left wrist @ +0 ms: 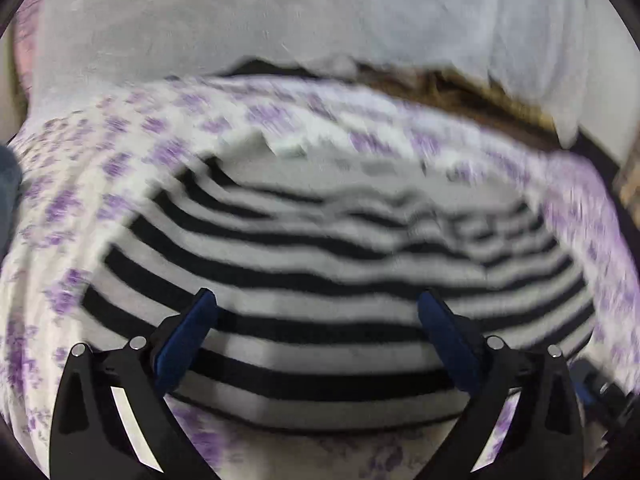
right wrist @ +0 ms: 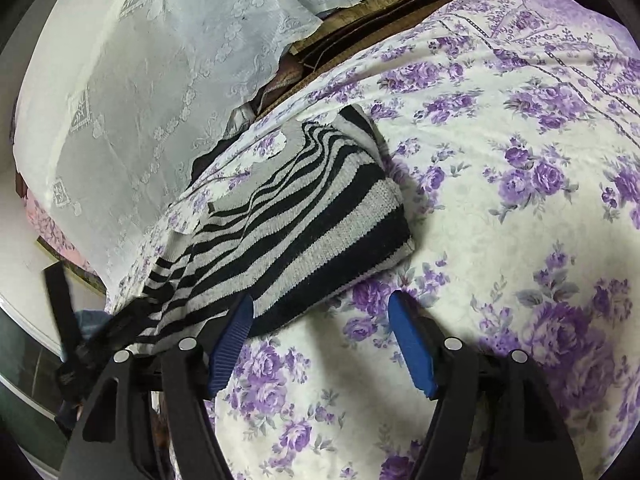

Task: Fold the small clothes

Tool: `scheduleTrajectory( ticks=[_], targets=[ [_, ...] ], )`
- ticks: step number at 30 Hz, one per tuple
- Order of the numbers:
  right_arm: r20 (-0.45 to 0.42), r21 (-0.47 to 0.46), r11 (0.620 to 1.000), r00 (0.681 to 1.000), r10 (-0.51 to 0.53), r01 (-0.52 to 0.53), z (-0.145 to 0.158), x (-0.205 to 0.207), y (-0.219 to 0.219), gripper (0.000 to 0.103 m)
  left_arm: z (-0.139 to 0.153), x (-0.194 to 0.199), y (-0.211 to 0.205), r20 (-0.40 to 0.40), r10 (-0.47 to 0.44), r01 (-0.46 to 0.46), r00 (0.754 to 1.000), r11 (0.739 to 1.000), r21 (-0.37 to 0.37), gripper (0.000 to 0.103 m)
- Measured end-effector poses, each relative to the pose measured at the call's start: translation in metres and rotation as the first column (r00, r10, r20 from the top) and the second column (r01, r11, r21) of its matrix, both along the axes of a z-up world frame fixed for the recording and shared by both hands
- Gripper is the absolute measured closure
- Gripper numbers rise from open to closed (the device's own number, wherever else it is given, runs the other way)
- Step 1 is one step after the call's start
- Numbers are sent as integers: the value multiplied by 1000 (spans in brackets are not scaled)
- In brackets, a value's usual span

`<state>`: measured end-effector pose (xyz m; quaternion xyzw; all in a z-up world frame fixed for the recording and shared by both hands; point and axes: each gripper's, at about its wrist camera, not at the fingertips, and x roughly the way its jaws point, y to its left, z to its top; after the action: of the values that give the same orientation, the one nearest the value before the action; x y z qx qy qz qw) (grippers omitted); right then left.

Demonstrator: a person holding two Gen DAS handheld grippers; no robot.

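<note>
A grey-and-black striped knit sweater lies folded on a bed sheet with purple flowers. In the blurred left wrist view my left gripper hovers over the sweater's near part, jaws wide open and nothing clamped between the blue fingers. In the right wrist view the sweater lies left of centre on the sheet, a sleeve trailing toward the lower left. My right gripper stands open at the sweater's near hem; its left finger is beside the hem and its pads grip nothing.
A white lace cloth covers something bulky behind the sweater, seen pale and blurred in the left wrist view. Brown items fill the gap between it and the bed. A black gripper part shows at the left edge. Bare sheet spreads to the right.
</note>
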<state>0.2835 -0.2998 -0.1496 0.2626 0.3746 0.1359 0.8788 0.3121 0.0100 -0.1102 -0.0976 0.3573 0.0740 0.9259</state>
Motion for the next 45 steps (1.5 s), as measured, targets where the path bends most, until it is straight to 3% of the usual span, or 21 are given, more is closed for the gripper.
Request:
scheduleTrajectory(
  ticks=[2, 5, 9, 14, 20, 24, 29, 39, 45],
  targets=[
    [0, -6, 1000, 1000, -9, 9, 0, 0, 1, 33, 3, 0, 13, 12, 64, -64, 998, 998, 6, 5],
    [3, -52, 999, 1000, -10, 11, 2, -1, 7, 32, -30, 24, 21, -134, 61, -57, 989, 998, 29, 4],
    [4, -69, 997, 1000, -17, 17, 2, 1, 9, 30, -26, 20, 7, -88, 62, -52, 994, 992, 115, 4],
    [0, -50, 997, 999, -52, 52, 1, 9, 8, 29, -16, 6, 20, -26, 51, -51, 998, 998, 21, 5],
    [2, -50, 997, 998, -62, 62, 0, 16, 10, 27, 5, -11, 3, 109, -2, -5, 994, 998, 65, 5],
    [10, -46, 998, 999, -52, 52, 0, 16, 10, 23, -4, 1, -9, 43, -32, 27, 999, 993, 111, 5],
    [18, -38, 998, 999, -42, 42, -1, 15, 10, 22, -19, 14, -1, -57, -41, 44, 998, 997, 60, 4],
    [32, -29, 998, 998, -58, 59, 3, 6, 5, 23, -17, 9, 7, -34, -24, 26, 999, 999, 47, 4],
    [143, -82, 979, 974, -176, 188, 22, -14, -5, 26, -6, -2, 30, 11, 49, -49, 999, 999, 10, 4]
  ],
)
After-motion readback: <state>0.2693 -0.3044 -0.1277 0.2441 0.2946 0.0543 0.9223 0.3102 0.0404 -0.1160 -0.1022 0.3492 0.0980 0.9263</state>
